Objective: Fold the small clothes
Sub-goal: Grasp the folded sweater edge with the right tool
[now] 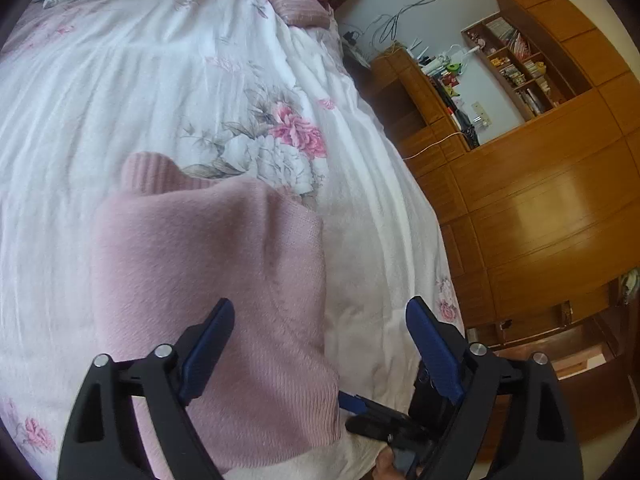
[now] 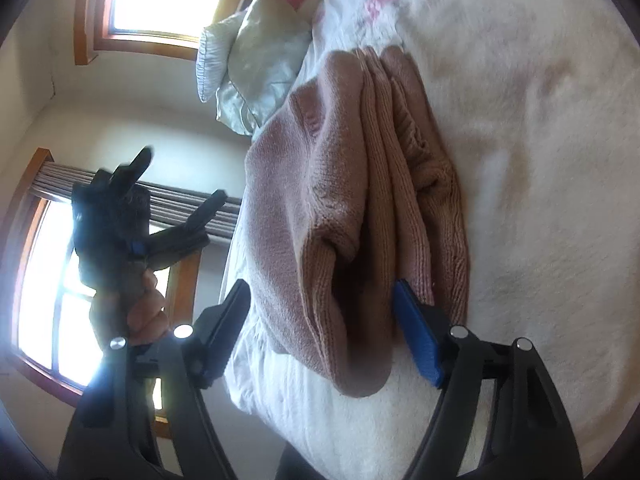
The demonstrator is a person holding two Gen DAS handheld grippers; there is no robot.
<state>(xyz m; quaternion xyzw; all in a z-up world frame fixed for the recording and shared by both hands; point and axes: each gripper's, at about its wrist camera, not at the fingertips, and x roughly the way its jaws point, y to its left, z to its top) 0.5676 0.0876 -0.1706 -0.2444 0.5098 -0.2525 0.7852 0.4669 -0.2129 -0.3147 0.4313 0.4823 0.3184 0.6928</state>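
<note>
A pink knitted sweater (image 1: 208, 272) lies folded on the white floral bedspread (image 1: 140, 92), its ribbed collar pointing up the bed. My left gripper (image 1: 320, 303) hovers open above the sweater's right edge, with nothing between its fingers. Low at the sweater's near hem, my right gripper (image 1: 360, 408) reaches in from the bed's edge. In the right wrist view the sweater (image 2: 320, 184) shows as stacked folded layers. My right gripper (image 2: 320, 286) is open and straddles them, its right blue pad (image 2: 416, 332) against the lower folds. The left gripper (image 2: 182, 176) is held up by a hand (image 2: 146, 312), open.
A wooden wardrobe (image 1: 540, 208) and shelves with books and cables (image 1: 508, 64) stand close along the bed's right side. Pillows (image 2: 256, 68) lie at the head of the bed. Bright windows (image 2: 48, 280) are behind the left gripper. A pink blanket (image 1: 300, 4) lies at the bed's far corner.
</note>
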